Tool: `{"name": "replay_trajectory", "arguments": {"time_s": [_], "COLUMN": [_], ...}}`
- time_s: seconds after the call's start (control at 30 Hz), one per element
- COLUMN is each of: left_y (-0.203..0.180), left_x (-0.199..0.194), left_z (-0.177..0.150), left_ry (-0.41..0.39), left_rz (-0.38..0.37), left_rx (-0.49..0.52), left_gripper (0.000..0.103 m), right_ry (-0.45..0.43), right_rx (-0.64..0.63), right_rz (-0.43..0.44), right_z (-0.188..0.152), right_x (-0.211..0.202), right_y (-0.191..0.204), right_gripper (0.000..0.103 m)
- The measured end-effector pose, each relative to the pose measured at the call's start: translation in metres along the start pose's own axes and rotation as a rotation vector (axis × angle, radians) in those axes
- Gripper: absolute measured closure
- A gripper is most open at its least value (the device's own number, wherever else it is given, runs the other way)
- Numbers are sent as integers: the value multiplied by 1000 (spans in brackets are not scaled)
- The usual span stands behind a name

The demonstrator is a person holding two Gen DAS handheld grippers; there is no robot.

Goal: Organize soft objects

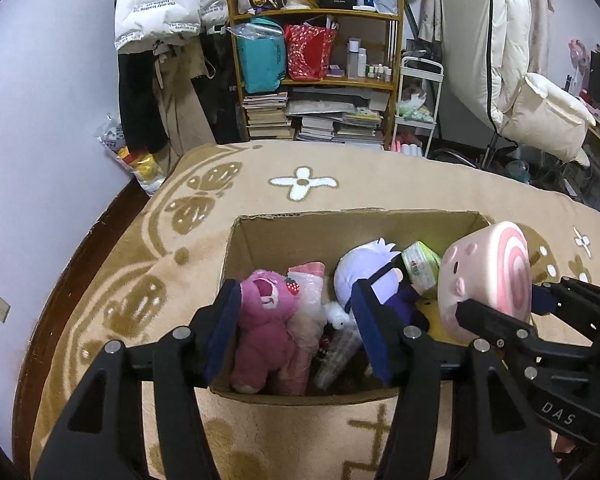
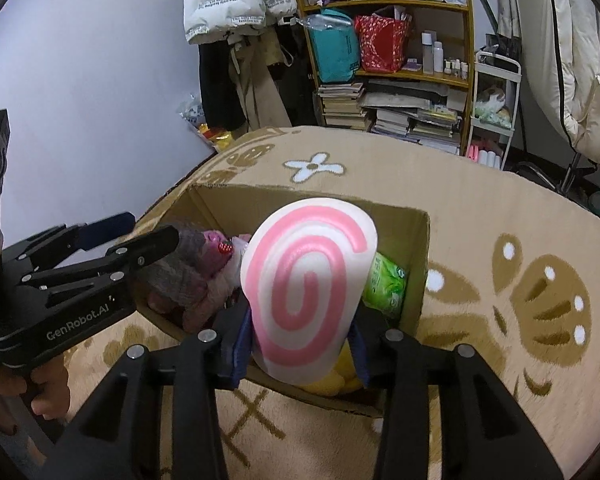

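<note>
A cardboard box [image 1: 260, 228] [image 2: 420, 240] sits on the tan blanket. Inside lie a pink bear plush [image 1: 268, 320], a white-haired doll [image 1: 364, 272], a green wipes pack [image 1: 422, 266] [image 2: 386, 286] and a yellow plush [image 2: 340, 380]. My right gripper [image 2: 300, 340] [image 1: 500, 304] is shut on a pink-and-white swirl roll plush [image 2: 308, 296] [image 1: 488, 276], held over the box's right side. My left gripper [image 1: 296, 328] [image 2: 140, 236] is open and empty above the box's near left side, over the bear.
The tan patterned blanket [image 1: 300, 180] covers the surface around the box. Beyond it stand a wooden shelf with books and bags [image 1: 316, 80], hanging coats [image 1: 160, 20], a white cart [image 1: 416, 108] and a pale wall [image 1: 40, 120] at left.
</note>
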State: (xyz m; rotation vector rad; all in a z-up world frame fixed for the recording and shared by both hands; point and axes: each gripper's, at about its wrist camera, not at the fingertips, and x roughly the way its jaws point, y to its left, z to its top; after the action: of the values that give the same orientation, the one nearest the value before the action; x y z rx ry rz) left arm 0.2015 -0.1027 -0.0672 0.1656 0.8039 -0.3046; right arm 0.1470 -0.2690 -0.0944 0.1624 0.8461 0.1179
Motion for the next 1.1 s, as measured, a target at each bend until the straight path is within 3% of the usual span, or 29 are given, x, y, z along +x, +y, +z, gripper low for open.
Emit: {"name": "replay_trajectory", "arguments": {"time_s": [0.03, 0.1, 0.27, 0.43, 0.53, 0.7, 1.1], "left_y": [0, 0, 3, 12, 17, 21, 41], "left_x": [0, 0, -6, -18, -29, -60, -142], "left_z": [0, 0, 0, 1, -1, -1, -6], "left_ry": [2, 3, 1, 1, -4, -66, -210], "left_rz": [-2, -1, 2, 41, 45, 96, 105], "left_rx": [-2, -2, -27, -81, -98, -93, -142], "left_gripper": [46, 34, 34, 32, 17, 4, 1], "right_ry": [4, 8, 16, -23, -46, -76, -210], "right_rx": [-2, -2, 2, 23, 37, 63, 56], "right_rz": [0, -1, -14, -26, -35, -38, -40], "right_z": [-1, -2, -5, -2, 0, 3, 6], "right_x": [0, 1, -2, -16, -26, -48, -124], "right_y": [0, 0, 0, 2, 3, 2, 14], "right_gripper": [58, 58, 50, 22, 10, 5, 0]}}
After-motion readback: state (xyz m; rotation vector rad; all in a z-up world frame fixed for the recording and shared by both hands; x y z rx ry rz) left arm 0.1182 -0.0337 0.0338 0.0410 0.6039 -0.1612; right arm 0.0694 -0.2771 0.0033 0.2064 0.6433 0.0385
